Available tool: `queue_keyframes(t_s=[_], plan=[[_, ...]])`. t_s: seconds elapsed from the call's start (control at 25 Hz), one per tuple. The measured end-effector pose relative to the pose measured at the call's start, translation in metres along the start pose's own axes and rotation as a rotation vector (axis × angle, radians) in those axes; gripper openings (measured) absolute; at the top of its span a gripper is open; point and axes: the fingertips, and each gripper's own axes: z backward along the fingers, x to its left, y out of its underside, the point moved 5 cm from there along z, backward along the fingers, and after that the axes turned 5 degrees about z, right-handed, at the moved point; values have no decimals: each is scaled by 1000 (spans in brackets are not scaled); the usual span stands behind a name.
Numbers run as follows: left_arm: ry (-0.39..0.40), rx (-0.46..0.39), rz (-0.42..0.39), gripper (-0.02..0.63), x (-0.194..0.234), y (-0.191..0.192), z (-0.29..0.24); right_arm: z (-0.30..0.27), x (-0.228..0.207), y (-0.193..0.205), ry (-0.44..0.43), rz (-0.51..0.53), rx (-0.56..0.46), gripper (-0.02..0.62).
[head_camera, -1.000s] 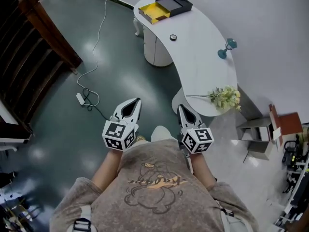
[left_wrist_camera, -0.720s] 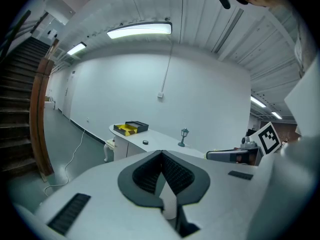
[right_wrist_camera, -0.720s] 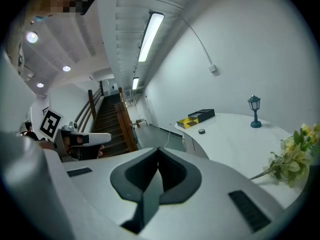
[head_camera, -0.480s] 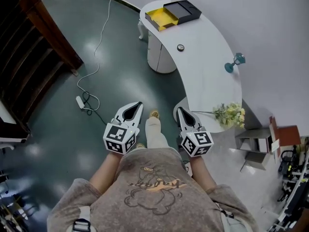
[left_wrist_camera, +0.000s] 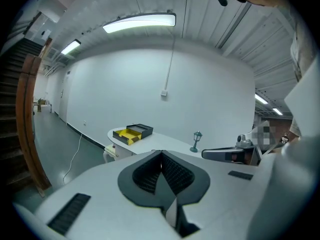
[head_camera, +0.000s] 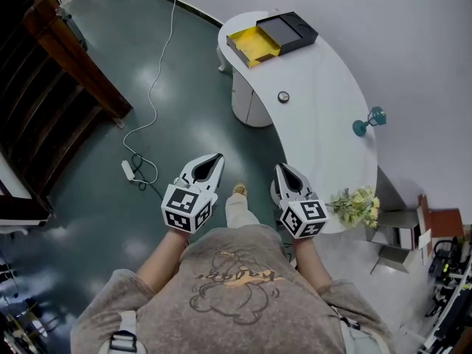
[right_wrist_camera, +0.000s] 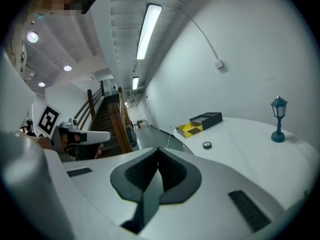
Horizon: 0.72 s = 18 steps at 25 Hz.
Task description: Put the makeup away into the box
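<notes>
Closer now to the curved white worktop [head_camera: 324, 135] than a second ago, after walking up across the glossy dark-green floor [head_camera: 88, 220]. Approach only so far, with nothing picked up yet. Held out ahead, jaws pressed together and empty: left tool [head_camera: 213, 161] and right tool [head_camera: 283, 171]. Well ahead on the smooth matte top, a small round makeup compact [head_camera: 283, 96], dark-rimmed, lying alone. Beyond it at the far end, the box [head_camera: 271, 37]: shallow, rectangular, black, open, with a bright yellow tray. Nearer, a teal lamp ornament [head_camera: 369, 122] and pale flowers [head_camera: 357, 205].
</notes>
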Motion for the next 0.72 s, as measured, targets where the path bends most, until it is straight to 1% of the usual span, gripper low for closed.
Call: queue_keyframes(t_s=[0.36,0.72], plan=[[-18,-3,-5,21,26,-45,-77,-68,-58,-38,-8,-16,-24,3],[-36,-16,11,21,48,-68,-141,-123,-95,-62,-47,12,-11,3]])
